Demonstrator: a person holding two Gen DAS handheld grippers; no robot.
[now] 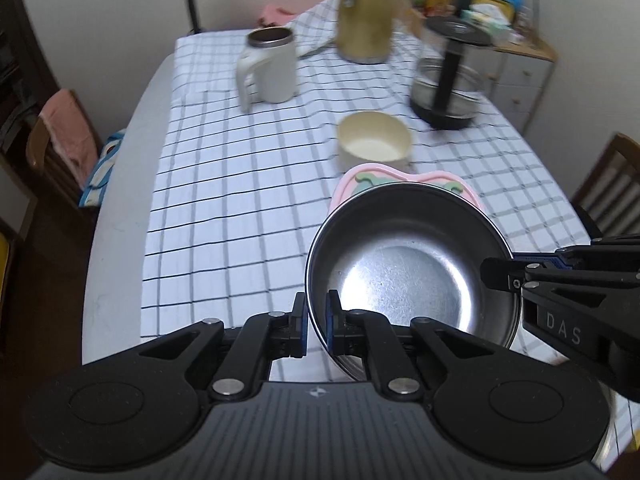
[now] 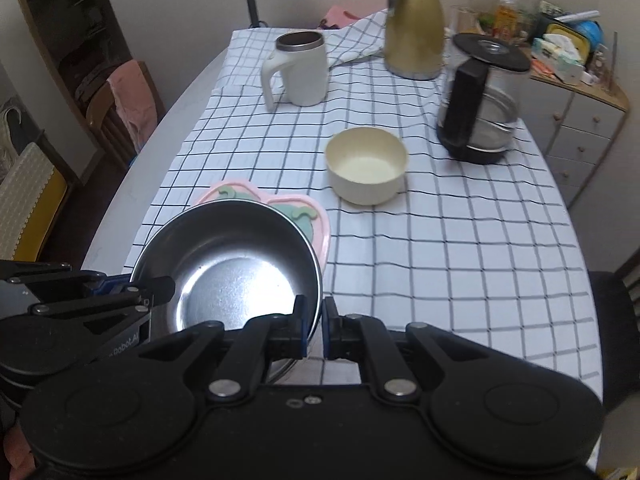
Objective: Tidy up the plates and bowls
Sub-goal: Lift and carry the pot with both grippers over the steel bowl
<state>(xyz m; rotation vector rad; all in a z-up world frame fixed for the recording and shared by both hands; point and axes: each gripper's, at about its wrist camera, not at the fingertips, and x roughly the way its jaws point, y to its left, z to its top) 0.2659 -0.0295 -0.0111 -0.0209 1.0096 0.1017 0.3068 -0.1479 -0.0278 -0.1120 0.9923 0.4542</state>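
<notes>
A steel bowl (image 1: 408, 272) (image 2: 236, 272) hangs tilted above the checked tablecloth, gripped on both sides. My left gripper (image 1: 316, 320) is shut on its left rim, one pad inside and one outside. My right gripper (image 2: 316, 328) is shut on the opposite rim and shows in the left wrist view as black fingers (image 1: 500, 276). The left gripper's fingers (image 2: 160, 288) show in the right wrist view. The bowl hides the near part of a pink plate with green figures (image 1: 360, 172) (image 2: 304, 208). Behind the plate stands an empty cream bowl (image 1: 374, 140) (image 2: 366, 164).
Farther back on the table stand a white mug (image 1: 268, 64) (image 2: 300, 68), a gold thermos jug (image 1: 364, 12) (image 2: 416, 20) and a glass coffee pot (image 1: 448, 80) (image 2: 480, 96). Chairs stand along both sides. A cluttered cabinet (image 2: 580, 120) is at the back right.
</notes>
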